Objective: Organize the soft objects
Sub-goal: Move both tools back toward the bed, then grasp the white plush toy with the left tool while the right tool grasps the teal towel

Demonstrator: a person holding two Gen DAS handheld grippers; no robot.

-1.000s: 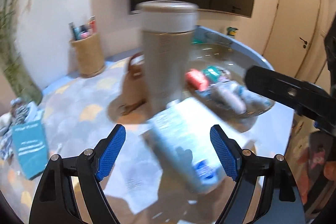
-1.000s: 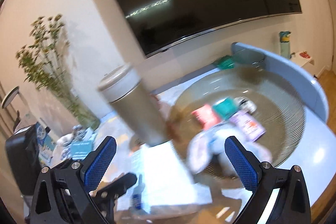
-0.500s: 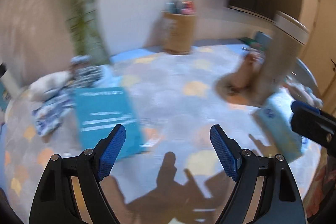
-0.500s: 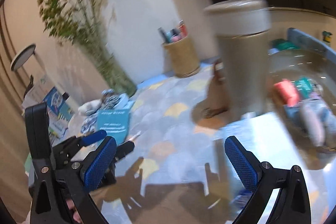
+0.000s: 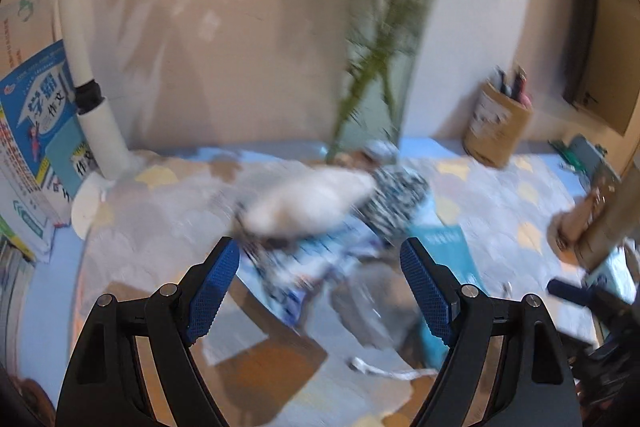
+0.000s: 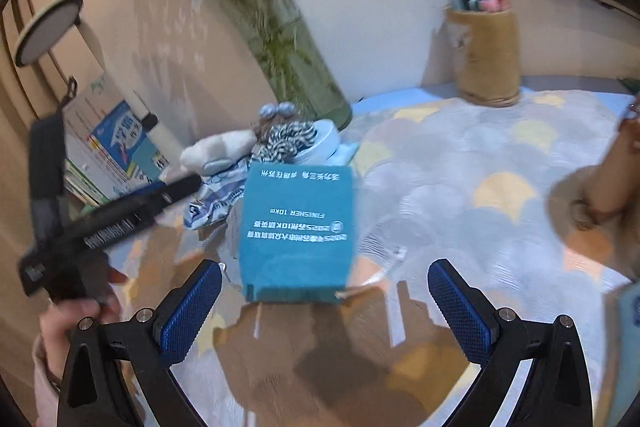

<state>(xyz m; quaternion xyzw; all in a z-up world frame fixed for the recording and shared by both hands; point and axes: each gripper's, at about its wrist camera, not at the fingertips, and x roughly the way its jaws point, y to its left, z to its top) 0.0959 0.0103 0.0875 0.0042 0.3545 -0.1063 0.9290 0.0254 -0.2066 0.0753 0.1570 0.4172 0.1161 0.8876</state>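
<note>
A pile of soft things lies by the vase: a white plush (image 5: 308, 203) (image 6: 216, 151), a black-and-white striped fabric (image 5: 396, 203) (image 6: 284, 143) and a blue-and-white patterned cloth (image 5: 296, 267) (image 6: 216, 199). My left gripper (image 5: 320, 287) hovers open just in front of the plush and cloth, nothing between its fingers. From the right wrist view the left gripper (image 6: 180, 187) shows at the left, held by a hand (image 6: 80, 311). My right gripper (image 6: 326, 311) is open over the mat, just short of a teal box (image 6: 296, 231) (image 5: 444, 247).
A glass vase (image 6: 296, 59) with green stems stands behind the pile. A woven pen holder (image 6: 484, 55) is at the back right. Books (image 5: 32, 147) and a white lamp stem (image 5: 92, 99) stand on the left. A beige tumbler (image 5: 612, 223) is at the right edge.
Both grippers have swung left, away from the bowl and tumbler and over to the pile of soft things and the teal box. Both stayed open.
</note>
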